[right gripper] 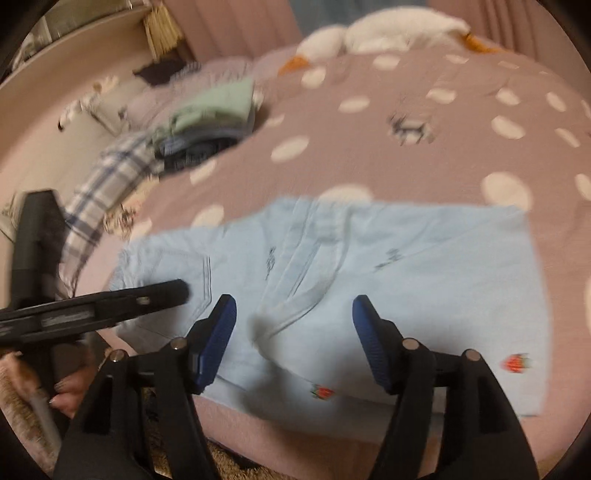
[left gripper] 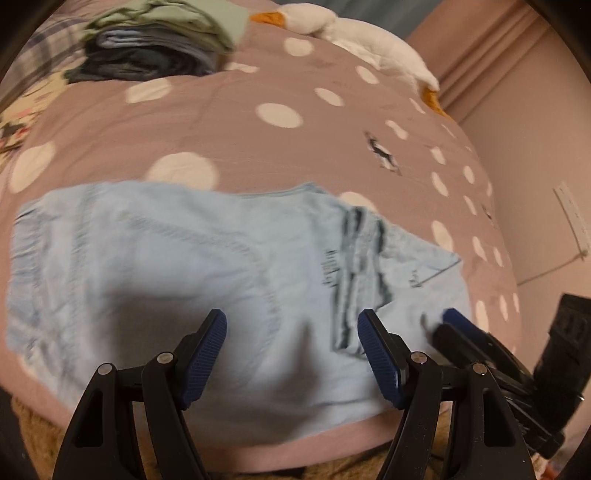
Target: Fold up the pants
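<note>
Light blue pants lie folded flat near the front edge of the bed, with small strawberry prints showing in the right wrist view. My left gripper hovers above their near part, jaws open, nothing between the blue pads. At the right edge of the left wrist view the right gripper reaches over the pants' right end. My right gripper also stands open above the pants with nothing between its pads. The left gripper shows at the left of the right wrist view, held by a hand.
The bed has a mauve cover with white dots. A stack of folded clothes sits at its far left, and a white plush goose lies along the far edge. A plaid cloth lies left of the pants. Brown carpet shows below.
</note>
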`<state>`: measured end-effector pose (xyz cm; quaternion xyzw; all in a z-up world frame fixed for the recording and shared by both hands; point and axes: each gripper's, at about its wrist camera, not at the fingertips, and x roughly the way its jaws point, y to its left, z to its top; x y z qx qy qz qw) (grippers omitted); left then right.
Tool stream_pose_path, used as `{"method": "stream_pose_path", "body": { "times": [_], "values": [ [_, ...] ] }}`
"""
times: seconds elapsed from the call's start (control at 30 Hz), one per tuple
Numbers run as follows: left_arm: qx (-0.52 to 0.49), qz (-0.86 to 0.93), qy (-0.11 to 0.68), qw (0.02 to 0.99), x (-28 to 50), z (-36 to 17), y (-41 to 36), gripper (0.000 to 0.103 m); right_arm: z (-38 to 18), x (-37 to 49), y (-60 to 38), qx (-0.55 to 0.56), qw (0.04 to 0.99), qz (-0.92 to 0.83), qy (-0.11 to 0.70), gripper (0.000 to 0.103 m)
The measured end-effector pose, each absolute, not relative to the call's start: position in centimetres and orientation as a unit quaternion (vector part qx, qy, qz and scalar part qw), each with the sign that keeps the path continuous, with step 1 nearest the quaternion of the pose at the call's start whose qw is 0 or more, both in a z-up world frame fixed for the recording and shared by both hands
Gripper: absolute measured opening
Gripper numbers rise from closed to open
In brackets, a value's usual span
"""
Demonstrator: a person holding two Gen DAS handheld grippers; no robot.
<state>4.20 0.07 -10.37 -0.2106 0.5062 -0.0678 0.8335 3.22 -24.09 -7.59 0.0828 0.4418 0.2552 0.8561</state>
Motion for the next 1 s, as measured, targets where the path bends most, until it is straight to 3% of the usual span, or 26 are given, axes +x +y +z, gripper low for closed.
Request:
{"method": "stream_pose_path", "body": {
  "times": [0.17,0.2,0.3,0.33,0.37,0.43,0.47,0.7,1.0],
  "values": [
    [-0.197,-0.125,0.533,0.813,7.4,-12.0,-3.3,0.073,-8.3,2.9,-30.3,0.111,0.874,0.15,0.45,0.065],
    [-0.196,-0.133,0.543,0.806,8.1,-12.5,-4.0,0.073,-8.6,2.9,-31.1,0.117,0.873,0.136,0.454,0.058],
    [-0.208,-0.165,0.558,0.786,9.9,-13.8,-6.0,0.072,-9.6,3.1,-34.0,0.136,0.868,0.095,0.469,0.026],
    [-0.208,-0.169,0.555,0.787,10.2,-13.9,-6.3,0.068,-10.0,3.1,-34.5,0.14,0.866,0.088,0.472,0.021],
    [-0.203,-0.165,0.553,0.791,10.3,-14.0,-6.6,0.043,-10.5,3.2,-35.1,0.146,0.864,0.079,0.475,0.021],
    [-0.192,-0.161,0.563,0.787,10.1,-14.3,-7.1,0.011,-10.9,3.2,-35.8,0.155,0.86,0.074,0.481,0.021],
    [-0.207,-0.17,0.567,0.779,9.8,-14.5,-7.0,0.007,-11.0,3.2,-35.8,0.157,0.858,0.074,0.483,0.021],
    [-0.244,-0.167,0.545,0.785,5.9,-12.9,-4.5,0.006,-9.6,5.1,-34.6,0.127,0.867,0.077,0.476,0.021],
    [-0.193,-0.143,0.554,0.797,6.6,-14.5,-5.3,0.009,-13.3,6.1,-33.2,0.089,0.85,0.063,0.515,0.018]
  ]
}}
